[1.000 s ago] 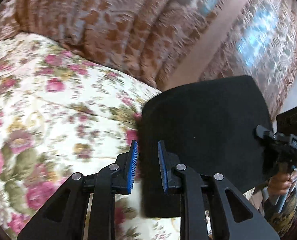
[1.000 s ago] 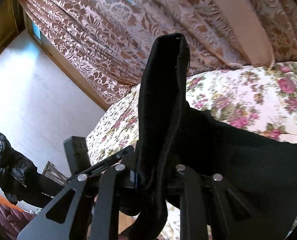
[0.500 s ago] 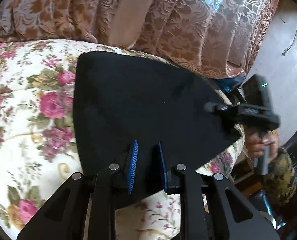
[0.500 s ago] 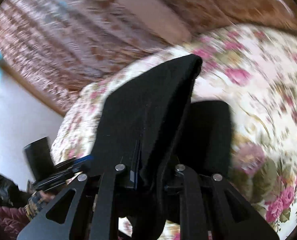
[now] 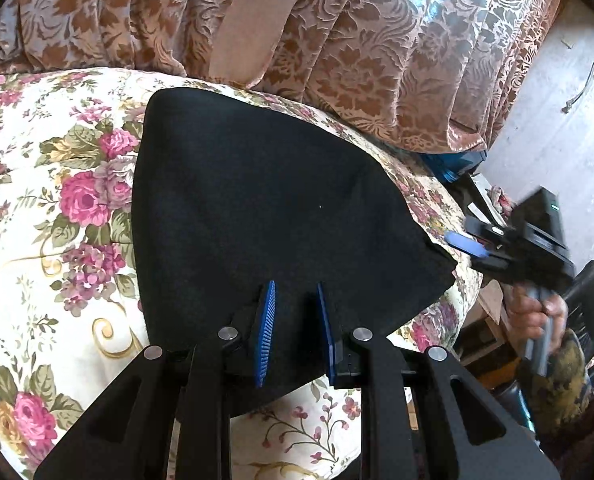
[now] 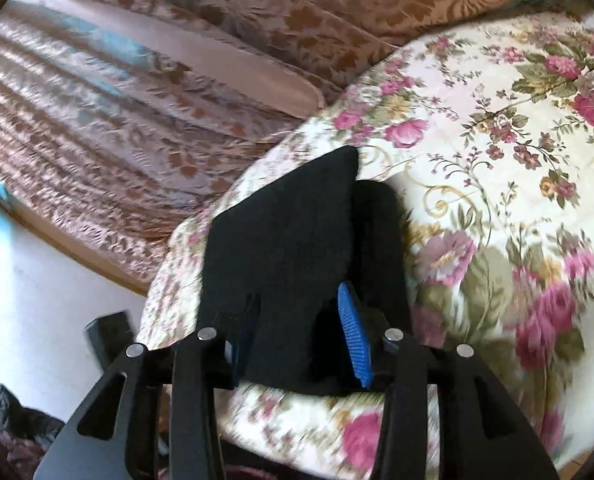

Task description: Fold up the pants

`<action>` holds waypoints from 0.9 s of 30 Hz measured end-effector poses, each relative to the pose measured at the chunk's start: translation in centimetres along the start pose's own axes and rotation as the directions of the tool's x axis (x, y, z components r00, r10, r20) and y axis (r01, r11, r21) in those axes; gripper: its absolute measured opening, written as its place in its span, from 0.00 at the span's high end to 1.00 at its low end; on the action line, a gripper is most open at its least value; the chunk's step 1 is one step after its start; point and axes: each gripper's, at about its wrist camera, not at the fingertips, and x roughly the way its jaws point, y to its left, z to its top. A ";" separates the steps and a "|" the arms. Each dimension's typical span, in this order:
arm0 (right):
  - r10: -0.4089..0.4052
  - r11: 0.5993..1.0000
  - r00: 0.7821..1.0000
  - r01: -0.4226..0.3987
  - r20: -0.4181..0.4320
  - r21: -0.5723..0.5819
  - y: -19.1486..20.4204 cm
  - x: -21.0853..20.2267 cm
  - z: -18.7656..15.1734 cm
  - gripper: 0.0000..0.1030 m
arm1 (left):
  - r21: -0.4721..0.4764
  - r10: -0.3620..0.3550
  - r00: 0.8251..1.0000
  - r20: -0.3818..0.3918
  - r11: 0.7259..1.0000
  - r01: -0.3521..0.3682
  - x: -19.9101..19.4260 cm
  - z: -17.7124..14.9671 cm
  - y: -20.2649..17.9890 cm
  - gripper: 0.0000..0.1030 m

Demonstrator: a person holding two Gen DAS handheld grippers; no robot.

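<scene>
The black pants [image 5: 257, 208] lie folded flat on the floral bedspread [image 5: 57, 240], reaching from the near edge toward the curtain. My left gripper [image 5: 295, 288] sits at their near edge, its blue pads closed on the fabric there. My right gripper [image 6: 293, 312] is at the pants' [image 6: 281, 240] corner near the bed's edge. Its jaws are opening: the cloth still lies between them, but the right pad's [image 6: 353, 336] blue face is bare and no longer presses it. In the left wrist view the right gripper [image 5: 469, 246] hangs just off that corner.
A brown patterned curtain [image 5: 337, 40] hangs right behind the bed. The bed's edge drops to a pale floor [image 6: 37, 300] on the right gripper's side. A hand [image 5: 537, 308] holds the right gripper's handle. A dark garment [image 6: 13, 420] lies low beside the bed.
The pants came down from hanging between the grippers to lying flat on the bedspread. The right gripper's jaws have opened off the corner they held. The left gripper keeps its grip.
</scene>
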 end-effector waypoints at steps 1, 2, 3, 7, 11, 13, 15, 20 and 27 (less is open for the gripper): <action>0.006 1.000 1.000 -0.006 -0.013 -0.005 0.7 0.0 -0.5 0.62 | 0.000 0.001 1.000 0.002 1.000 -0.001 0.0 0.0 0.0 0.81; -0.001 1.000 1.000 0.000 -0.029 -0.014 1.3 0.0 -1.4 0.62 | -0.001 0.001 1.000 0.003 1.000 -0.001 -0.1 0.0 0.0 0.81; -0.009 1.000 0.999 0.009 -0.044 -0.013 1.6 0.2 -2.0 0.62 | -0.002 0.002 1.000 0.005 1.000 -0.002 -0.1 0.0 0.0 0.81; -0.065 0.997 0.996 0.067 -0.067 0.032 0.9 2.0 -3.6 0.62 | 0.003 0.009 1.000 0.010 1.000 -0.009 -0.1 -0.1 -0.1 0.81; -0.096 0.991 0.993 0.101 -0.063 0.086 -0.4 3.4 -3.3 0.64 | 0.022 0.025 1.000 0.016 0.999 -0.025 -0.3 -0.1 -0.5 0.81; -0.107 0.990 0.993 0.111 -0.045 0.092 -0.5 3.6 -3.1 0.72 | 0.025 0.027 0.999 0.020 0.999 -0.027 -0.4 -0.2 -0.5 0.81; -0.135 0.986 0.990 0.138 -0.038 0.092 -0.6 3.7 -2.9 0.90 | 0.028 0.029 0.999 0.035 0.999 -0.030 -0.9 -0.1 -0.6 0.81; -0.120 0.993 0.992 0.120 -0.032 0.009 1.2 2.2 -3.5 0.93 | 0.045 0.014 0.996 0.089 0.999 -0.018 -3.5 0.1 -0.9 0.81; -0.220 0.975 0.974 0.221 -0.050 0.018 -1.2 3.6 -4.4 0.94 | 0.078 0.090 0.996 0.013 0.993 -0.091 -1.7 -2.0 -0.7 0.81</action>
